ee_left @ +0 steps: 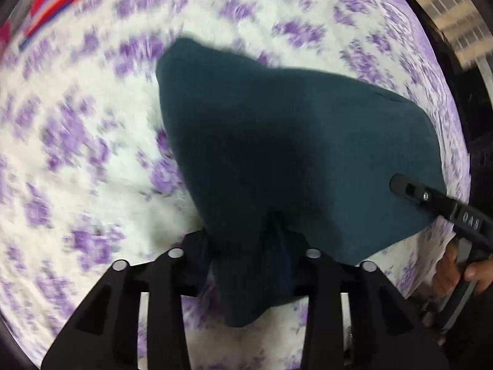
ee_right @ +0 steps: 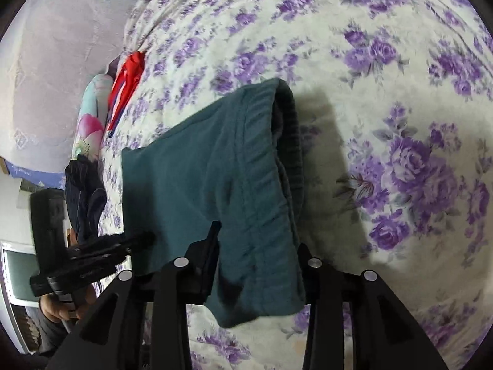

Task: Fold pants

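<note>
Dark teal pants (ee_left: 292, 141) hang lifted above a bed with a white and purple flowered sheet (ee_left: 77, 154). My left gripper (ee_left: 249, 246) is shut on a bunched corner of the pants. My right gripper (ee_right: 255, 256) is shut on the elastic waistband end of the pants (ee_right: 246, 185), which drapes forward from the jaws. The right gripper's tip (ee_left: 400, 185) shows at the right in the left wrist view, against the cloth. The left gripper (ee_right: 138, 240) shows at the left in the right wrist view.
A red garment (ee_right: 128, 83) and a flowered pillow (ee_right: 91, 123) lie at the bed's far edge. A dark blue garment (ee_right: 84, 197) lies near the bed's left edge. The flowered sheet (ee_right: 400, 123) stretches to the right.
</note>
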A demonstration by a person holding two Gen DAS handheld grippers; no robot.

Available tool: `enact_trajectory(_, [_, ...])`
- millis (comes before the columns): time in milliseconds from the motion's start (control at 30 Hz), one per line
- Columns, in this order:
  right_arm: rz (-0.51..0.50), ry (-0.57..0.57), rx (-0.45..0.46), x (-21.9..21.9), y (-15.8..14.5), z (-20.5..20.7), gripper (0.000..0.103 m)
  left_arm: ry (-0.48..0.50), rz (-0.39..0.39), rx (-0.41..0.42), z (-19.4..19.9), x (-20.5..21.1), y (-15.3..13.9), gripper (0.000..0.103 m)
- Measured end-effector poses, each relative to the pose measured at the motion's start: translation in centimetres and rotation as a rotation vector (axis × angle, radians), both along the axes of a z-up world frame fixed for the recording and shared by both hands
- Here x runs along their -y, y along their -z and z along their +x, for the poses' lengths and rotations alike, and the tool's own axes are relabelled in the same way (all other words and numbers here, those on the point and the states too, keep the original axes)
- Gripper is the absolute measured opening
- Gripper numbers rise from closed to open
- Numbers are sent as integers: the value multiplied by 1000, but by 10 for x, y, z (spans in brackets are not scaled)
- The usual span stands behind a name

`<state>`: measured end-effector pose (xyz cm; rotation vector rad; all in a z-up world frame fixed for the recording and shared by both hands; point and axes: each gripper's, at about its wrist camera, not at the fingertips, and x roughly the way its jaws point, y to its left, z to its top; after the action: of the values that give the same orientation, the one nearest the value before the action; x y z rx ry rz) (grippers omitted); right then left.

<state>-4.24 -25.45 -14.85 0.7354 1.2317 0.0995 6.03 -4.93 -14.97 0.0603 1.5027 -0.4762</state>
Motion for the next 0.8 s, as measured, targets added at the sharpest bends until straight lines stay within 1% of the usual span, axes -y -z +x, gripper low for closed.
enact_trajectory(33, [-15, -8, 5, -2, 0, 1, 40, -26, -39, -16, 4, -2, 3, 38])
enact_trajectory(67, [-18, -8, 3, -3, 1, 2, 39, -35, -59, -24, 6, -4, 4, 38])
enact_trajectory(100, [-18, -8, -1, -2, 0, 3, 37, -35, -70, -28, 8, -4, 5, 34])
enact_trajectory(133, [-9, -13, 3, -1, -2, 4, 28, -29, -79, -20, 9, -6, 3, 20])
enact_trajectory(167, [-12, -23, 12, -2, -7, 4, 28, -9, -83, -2, 8, -4, -2, 16])
enact_trajectory(200, [-20, -34, 24, -5, -14, 5, 26, 12, -67, 22, 6, -1, -8, 15])
enact_trajectory(233, [-21, -51, 55, -7, -27, 7, 25, 23, -65, 38, 5, 0, -14, 14])
enact_trajectory(300, [-8, -79, 110, -12, -48, 12, 25, 39, -115, 83, 2, -2, -36, 13])
enact_trajectory(367, [-19, -122, 169, -20, -73, 22, 25, 35, -154, 128, 4, -8, -55, 13])
enact_trajectory(467, [-40, -189, 258, -35, -108, 45, 25, -6, -196, 213, 13, -26, -90, 13])
enact_trajectory(533, [-48, -232, 314, -47, -129, 67, 25, -56, -212, 278, 28, -45, -111, 13])
enact_trajectory(600, [-60, -272, 356, -58, -145, 89, 25, -96, -220, 333, 41, -65, -130, 13])
enact_trajectory(633, [-63, -292, 376, -64, -152, 102, 25, -109, -217, 358, 45, -66, -138, 13])
enact_trajectory(667, [-66, -317, 401, -71, -160, 117, 25, -131, -206, 397, 55, -78, -149, 13])
enact_trajectory(767, [-79, -372, 465, -96, -176, 159, 25, -182, -179, 468, 78, -104, -166, 13])
enact_trajectory(800, [-78, -388, 478, -105, -177, 174, 25, -198, -164, 480, 85, -110, -167, 13])
